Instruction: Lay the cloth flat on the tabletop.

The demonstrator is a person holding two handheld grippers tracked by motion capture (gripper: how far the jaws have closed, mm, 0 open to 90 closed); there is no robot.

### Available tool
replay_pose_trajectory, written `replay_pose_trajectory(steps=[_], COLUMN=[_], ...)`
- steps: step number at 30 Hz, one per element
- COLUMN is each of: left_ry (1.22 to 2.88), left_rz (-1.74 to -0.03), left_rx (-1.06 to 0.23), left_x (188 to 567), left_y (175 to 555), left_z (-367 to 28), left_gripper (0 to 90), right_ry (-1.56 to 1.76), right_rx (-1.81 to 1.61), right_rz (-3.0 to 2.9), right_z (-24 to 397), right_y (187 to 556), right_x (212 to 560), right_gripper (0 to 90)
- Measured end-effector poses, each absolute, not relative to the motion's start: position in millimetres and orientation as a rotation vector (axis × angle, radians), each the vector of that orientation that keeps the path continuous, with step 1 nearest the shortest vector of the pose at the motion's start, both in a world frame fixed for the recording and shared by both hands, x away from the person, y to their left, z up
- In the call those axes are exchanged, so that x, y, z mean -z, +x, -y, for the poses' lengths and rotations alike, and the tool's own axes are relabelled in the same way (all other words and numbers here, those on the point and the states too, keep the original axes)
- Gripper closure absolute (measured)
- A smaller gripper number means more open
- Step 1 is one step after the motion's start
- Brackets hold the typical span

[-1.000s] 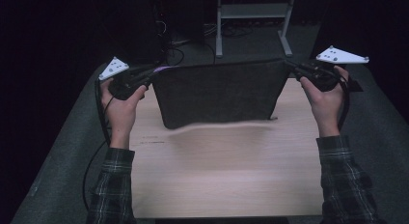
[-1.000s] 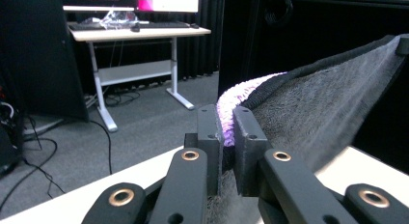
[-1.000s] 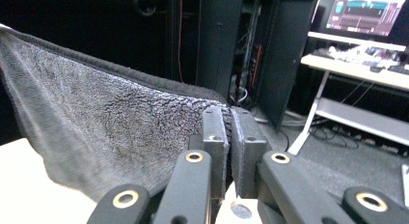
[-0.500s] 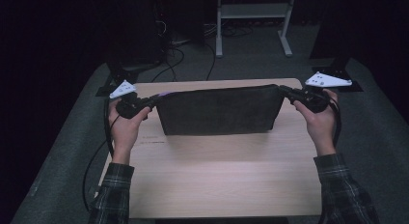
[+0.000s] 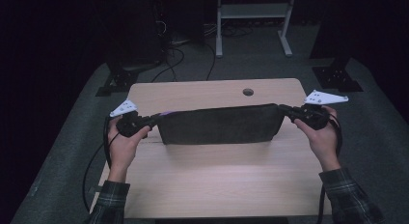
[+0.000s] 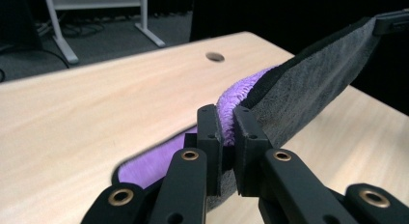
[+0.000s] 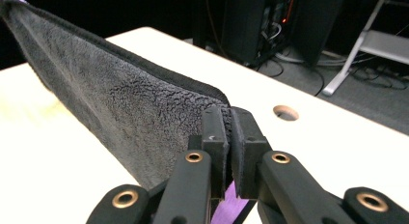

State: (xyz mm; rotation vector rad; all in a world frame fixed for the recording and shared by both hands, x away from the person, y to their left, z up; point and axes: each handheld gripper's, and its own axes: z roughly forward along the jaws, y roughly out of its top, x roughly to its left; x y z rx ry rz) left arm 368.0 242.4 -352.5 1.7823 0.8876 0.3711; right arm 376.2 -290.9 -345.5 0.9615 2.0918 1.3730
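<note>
A: Both tongs are on the towel (image 5: pixel 219 130), one at each top corner. The left tongs (image 5: pixel 153 119) are clamped on the near-left corner, the right tongs (image 5: pixel 284 108) clamped on the far-right one.

B: And the towel is stretched taut between them, dark grey face toward the person, with a strip of purple showing at the left end.

A: In the left gripper view the pads (image 6: pixel 212 132) pinch the folded edge, with the purple lining (image 6: pixel 236 91) bulging up between the jaws and the grey layer (image 6: pixel 308 89) running off to the right.

B: The right gripper view gives the same story from the other end: jaws together on the grey pile (image 7: pixel 120 103), with a sliver of purple (image 7: pixel 226 207) peeking out below them.

A: Where does the towel sit?

B: Over the middle of the bench (image 5: pixel 217 180), held by its top edge. Its bottom edge looks to meet the wood, though I can't tell for sure that it touches.

A: The left hand (image 5: pixel 123 147) and right hand (image 5: pixel 323 134) are well apart, level with each other at either side of the bench. A cable hole (image 5: pixel 248 92) sits in the bench beyond the towel.

B: Plaid sleeves (image 5: pixel 349 197) at the bottom edge, and dark floor all round.
</note>
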Motion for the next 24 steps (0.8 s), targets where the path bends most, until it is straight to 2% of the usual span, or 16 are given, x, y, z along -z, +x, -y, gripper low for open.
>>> replay_pose_trajectory(steps=[24], left_ry=[1.921], left_rz=[-0.928], left_rx=[-0.172], left_x=[425.2], left_y=[294.5], left_z=[-247.7], left_gripper=[82.2], right_ry=[0.949], right_rx=[-1.317], right_rz=[-2.343], right_z=[296.0], right_y=[304.5], right_x=[413.6], right_gripper=[84.8])
